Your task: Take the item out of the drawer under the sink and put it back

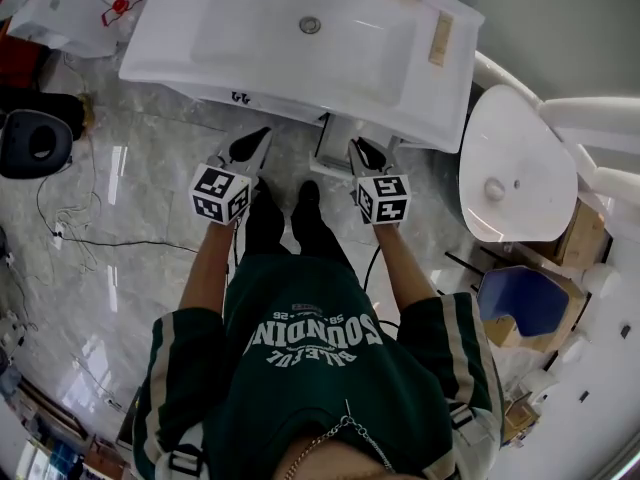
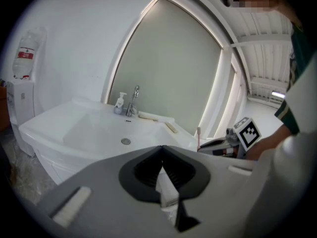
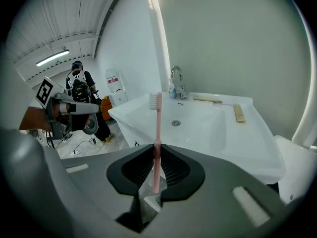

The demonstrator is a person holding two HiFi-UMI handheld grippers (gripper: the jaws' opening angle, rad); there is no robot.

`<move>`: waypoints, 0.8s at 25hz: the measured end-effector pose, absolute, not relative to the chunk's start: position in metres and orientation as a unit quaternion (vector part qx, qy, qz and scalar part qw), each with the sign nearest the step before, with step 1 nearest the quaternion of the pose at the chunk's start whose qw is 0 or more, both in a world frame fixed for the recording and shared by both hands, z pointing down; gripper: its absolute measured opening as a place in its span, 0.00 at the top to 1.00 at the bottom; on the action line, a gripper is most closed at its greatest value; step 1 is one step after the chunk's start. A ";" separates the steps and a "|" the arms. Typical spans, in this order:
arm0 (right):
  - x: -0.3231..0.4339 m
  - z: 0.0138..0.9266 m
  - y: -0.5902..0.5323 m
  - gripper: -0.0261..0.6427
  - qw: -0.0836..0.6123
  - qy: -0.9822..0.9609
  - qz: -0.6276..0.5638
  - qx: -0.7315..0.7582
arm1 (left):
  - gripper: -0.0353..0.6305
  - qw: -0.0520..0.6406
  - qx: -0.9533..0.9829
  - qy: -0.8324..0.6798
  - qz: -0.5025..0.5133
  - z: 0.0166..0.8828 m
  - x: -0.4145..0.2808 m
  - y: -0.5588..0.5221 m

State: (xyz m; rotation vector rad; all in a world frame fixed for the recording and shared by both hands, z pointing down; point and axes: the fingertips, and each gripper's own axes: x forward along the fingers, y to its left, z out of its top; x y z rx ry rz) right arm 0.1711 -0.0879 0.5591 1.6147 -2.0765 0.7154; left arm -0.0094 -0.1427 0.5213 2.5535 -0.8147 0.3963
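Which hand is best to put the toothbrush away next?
Right. The right gripper is shut on the toothbrush and sits next to what looks like the open drawer under the sink. The left gripper is shut and empty.

from my head the sink [image 1: 260, 38] covers what lies under it; only a pale sliver [image 1: 335, 146] shows past its front edge, maybe the drawer's front. in the left gripper view the toothbrush [image 2: 199, 134] is a thin stalk, its lower part hidden behind my right claw [image 2: 200, 146]. in the head view it is too small to find. the toilet [image 3: 297, 160] is cut by the right gripper view's edge. the label on the bottle [image 2: 119, 104] by the tap [image 2: 132, 99] is too small to read.
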 end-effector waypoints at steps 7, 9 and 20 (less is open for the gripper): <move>0.160 0.628 -0.077 0.89 0.287 -0.759 0.254 0.527 | 0.87 0.226 0.915 -0.296 0.154 0.552 -0.009 -0.130; 0.162 0.651 -0.077 0.89 0.306 -0.758 0.258 0.515 | 0.87 0.230 0.914 -0.295 0.157 0.562 -0.007 -0.130; 0.177 0.772 -0.081 0.89 0.408 -0.733 0.284 0.463 | 0.87 0.248 0.903 -0.314 0.159 0.606 -0.010 -0.126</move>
